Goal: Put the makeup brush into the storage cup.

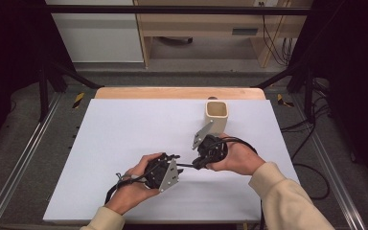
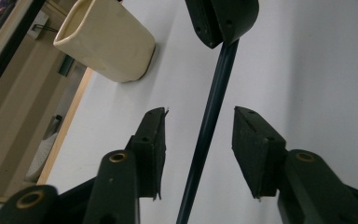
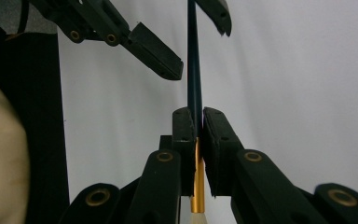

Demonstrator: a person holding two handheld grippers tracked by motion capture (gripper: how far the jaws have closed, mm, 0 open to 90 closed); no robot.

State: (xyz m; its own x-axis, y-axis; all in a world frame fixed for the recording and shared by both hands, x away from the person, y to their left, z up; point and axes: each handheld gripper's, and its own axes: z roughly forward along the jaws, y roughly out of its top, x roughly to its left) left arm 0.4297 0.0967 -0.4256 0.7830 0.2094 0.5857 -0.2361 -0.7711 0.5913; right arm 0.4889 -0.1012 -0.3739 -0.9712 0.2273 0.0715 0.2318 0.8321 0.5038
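White paper point(image 1: 124, 143) covers the table. Right gripper point(image 3: 199, 116) pinches the pencil point(image 2: 209, 121) steady, so the spread left gripper point(image 2: 200, 140) can grab it.

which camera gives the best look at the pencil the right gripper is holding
The right gripper view: the pencil runs up from the shut right gripper, with its gold band and pale end below the pads. The left gripper view shows its dark shaft between the open jaws. The high view gives a thin line between both grippers.
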